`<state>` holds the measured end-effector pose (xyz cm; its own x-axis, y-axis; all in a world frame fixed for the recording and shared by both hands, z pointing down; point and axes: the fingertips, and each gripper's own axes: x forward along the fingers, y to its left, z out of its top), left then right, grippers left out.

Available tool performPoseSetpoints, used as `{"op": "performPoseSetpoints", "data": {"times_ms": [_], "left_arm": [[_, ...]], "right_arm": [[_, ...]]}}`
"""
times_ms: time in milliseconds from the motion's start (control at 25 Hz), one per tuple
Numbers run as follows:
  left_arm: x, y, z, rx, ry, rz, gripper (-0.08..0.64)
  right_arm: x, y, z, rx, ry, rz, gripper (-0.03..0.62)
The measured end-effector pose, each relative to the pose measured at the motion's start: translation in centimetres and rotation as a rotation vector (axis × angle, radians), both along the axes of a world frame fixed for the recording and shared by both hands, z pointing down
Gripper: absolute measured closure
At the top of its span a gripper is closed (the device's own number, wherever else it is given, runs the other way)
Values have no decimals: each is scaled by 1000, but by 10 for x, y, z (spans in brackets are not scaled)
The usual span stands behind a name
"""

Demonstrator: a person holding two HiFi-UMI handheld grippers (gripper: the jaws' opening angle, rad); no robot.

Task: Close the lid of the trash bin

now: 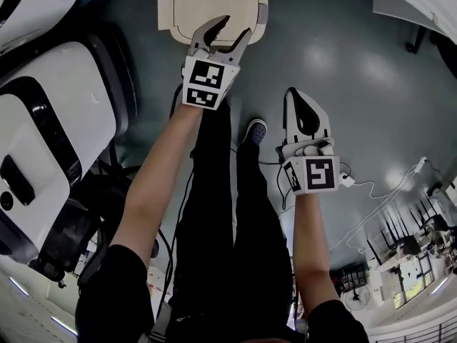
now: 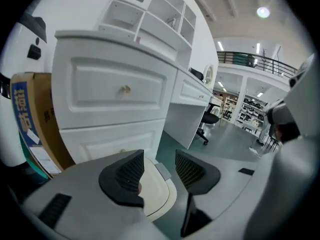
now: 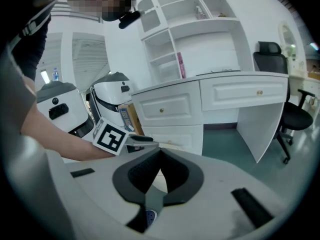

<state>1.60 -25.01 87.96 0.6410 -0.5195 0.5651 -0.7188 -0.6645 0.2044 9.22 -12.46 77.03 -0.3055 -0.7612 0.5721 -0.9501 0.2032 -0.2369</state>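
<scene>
Bin on floor before white drawers, cream lid apparently lying flat and shut; left gripper poised just over its near edge, jaws spread, empty, clear of lid; right gripper held aside, jaws pressed together, idle.

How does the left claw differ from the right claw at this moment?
The left claw has its jaws apart; the right claw has its jaws together. The left claw is over the bin lid; the right claw is over the floor. Both hold nothing.
</scene>
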Motion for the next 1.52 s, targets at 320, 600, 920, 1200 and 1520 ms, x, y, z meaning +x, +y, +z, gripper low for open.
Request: {"op": "performPoseSetpoints", "data": {"times_ms": [320,600,920,1200,1520], "left_arm": [[-48,37,-164,149,84,-96,359],[-60,99,-301,266,125,-120,359],[-86,175,-412,359,142,-201,359],[-95,234,-511,482,166,-236,359],[-108,294,-535,488,160,-293,359]], "right_arm": [[3,19,-80,39,11,-6,588],[19,43,-171,120,66,-4,588],[27,85,-284,241,96,-40,588],[21,135,-359,324,83,-68,588],[7,177,-385,359,111,-137,588]]}}
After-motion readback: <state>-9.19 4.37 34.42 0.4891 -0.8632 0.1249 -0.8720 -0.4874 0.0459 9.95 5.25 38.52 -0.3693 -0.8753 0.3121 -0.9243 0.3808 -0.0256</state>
